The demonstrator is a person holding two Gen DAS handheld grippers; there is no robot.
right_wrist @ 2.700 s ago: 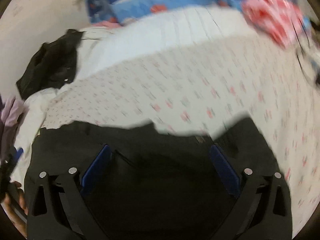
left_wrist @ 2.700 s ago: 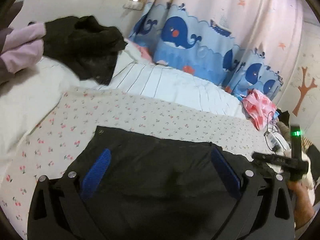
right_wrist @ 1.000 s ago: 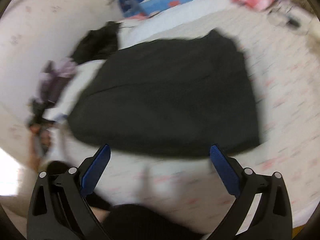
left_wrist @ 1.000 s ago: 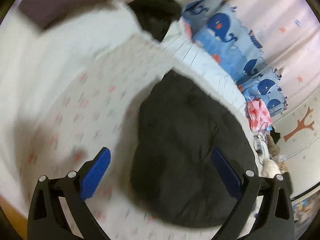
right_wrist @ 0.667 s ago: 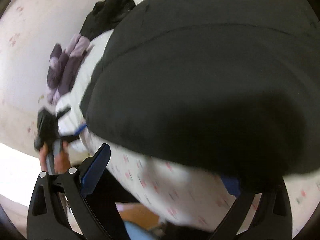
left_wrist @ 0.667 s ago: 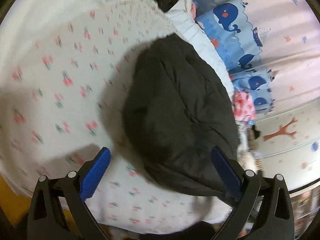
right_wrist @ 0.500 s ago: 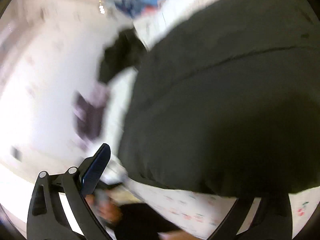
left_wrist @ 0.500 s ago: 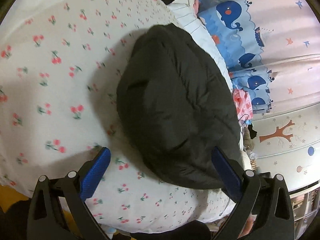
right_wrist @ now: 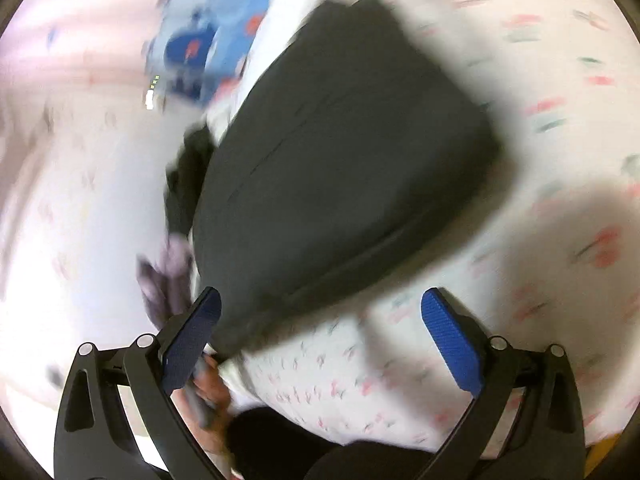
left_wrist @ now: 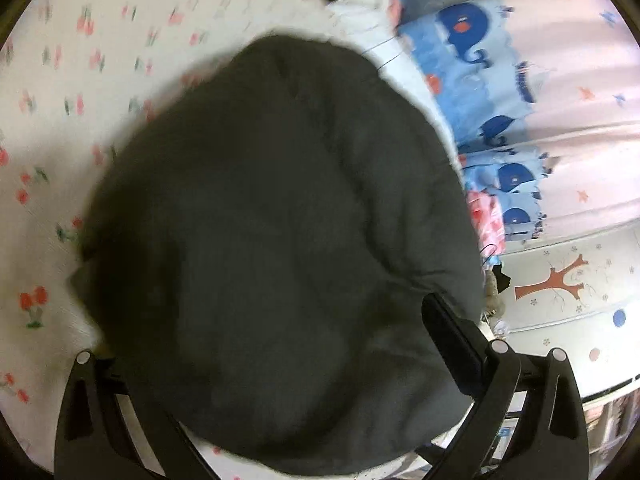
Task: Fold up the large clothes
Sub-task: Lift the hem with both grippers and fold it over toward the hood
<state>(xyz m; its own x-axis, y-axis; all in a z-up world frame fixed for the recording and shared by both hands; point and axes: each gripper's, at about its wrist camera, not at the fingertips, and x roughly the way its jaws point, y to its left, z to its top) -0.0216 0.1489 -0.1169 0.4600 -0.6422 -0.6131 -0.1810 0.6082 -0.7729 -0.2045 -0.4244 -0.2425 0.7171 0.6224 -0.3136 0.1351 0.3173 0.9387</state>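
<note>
On the cherry-print bedsheet (right_wrist: pixel 540 184) lies our folded black garment (left_wrist: pixel 280 240), a dark slab near the bed's edge. Our left gripper (left_wrist: pixel 276 344) sits low over it, fingers spread wide with cloth bulging between them, nothing pinched. Our right gripper (right_wrist: pixel 320 320) hovers at the garment's near corner, blue pads (right_wrist: pixel 448 340) well apart. Beyond hang whale-print curtains (left_wrist: pixel 480 80); both views are blurred.
</note>
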